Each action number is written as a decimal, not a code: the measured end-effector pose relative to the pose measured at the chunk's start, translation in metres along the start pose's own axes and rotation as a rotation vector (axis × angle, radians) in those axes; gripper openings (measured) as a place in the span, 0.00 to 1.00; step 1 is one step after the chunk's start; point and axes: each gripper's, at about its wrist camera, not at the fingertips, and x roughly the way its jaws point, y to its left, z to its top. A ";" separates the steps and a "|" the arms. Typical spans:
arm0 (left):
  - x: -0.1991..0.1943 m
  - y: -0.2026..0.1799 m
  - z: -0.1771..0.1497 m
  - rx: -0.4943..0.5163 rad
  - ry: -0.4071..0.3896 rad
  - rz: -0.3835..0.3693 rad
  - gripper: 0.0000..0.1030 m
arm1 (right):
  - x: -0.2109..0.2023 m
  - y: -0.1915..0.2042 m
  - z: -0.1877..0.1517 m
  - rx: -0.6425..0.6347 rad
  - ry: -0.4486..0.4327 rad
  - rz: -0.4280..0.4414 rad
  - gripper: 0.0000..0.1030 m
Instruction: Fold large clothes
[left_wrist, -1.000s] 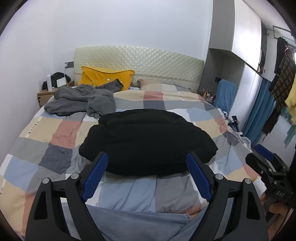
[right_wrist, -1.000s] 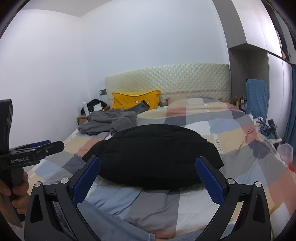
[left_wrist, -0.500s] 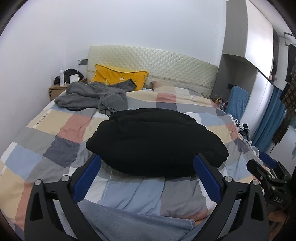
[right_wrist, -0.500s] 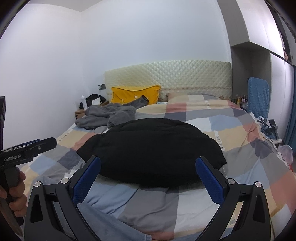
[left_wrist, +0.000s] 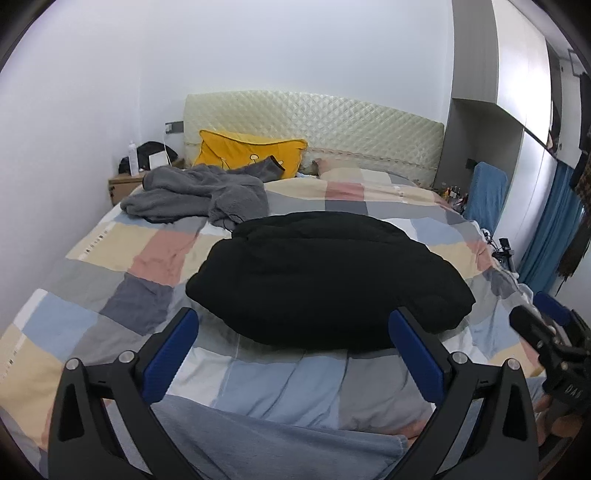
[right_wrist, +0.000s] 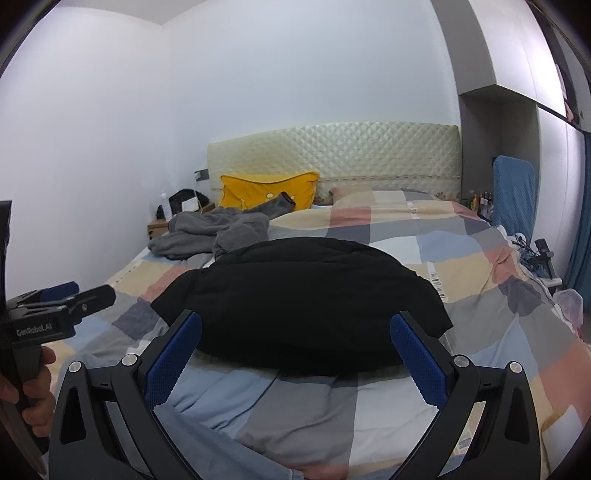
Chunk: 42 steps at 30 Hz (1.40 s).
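Observation:
A folded black puffy jacket (left_wrist: 325, 280) lies in the middle of the bed on a checked quilt (left_wrist: 110, 254); it also shows in the right wrist view (right_wrist: 306, 299). A crumpled grey fleece garment (left_wrist: 199, 195) lies at the far left of the bed, also seen in the right wrist view (right_wrist: 218, 232). My left gripper (left_wrist: 293, 347) is open and empty, held above the bed's foot, short of the jacket. My right gripper (right_wrist: 295, 350) is open and empty in the same place. Each gripper shows at the edge of the other's view.
A yellow pillow (left_wrist: 251, 151) leans on the cream quilted headboard (left_wrist: 332, 125). A wooden nightstand (left_wrist: 125, 184) with a bottle stands at the back left. A blue chair (left_wrist: 484, 195) and wardrobe stand on the right. A blue-grey cloth (left_wrist: 280, 443) lies at the bed's near edge.
Both grippers have risen and tilted up a little; the view has shifted so the bed sits lower in frame. The jaws stay open. The jacket has not moved.

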 end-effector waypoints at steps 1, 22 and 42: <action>-0.001 -0.001 0.000 0.003 -0.004 0.001 1.00 | 0.000 -0.001 0.000 0.002 0.000 -0.005 1.00; 0.000 -0.002 -0.004 0.001 0.013 -0.006 1.00 | -0.011 -0.001 0.003 -0.014 -0.017 -0.028 1.00; 0.012 -0.006 -0.008 0.016 0.063 -0.016 1.00 | -0.017 -0.003 0.002 -0.011 -0.018 -0.078 1.00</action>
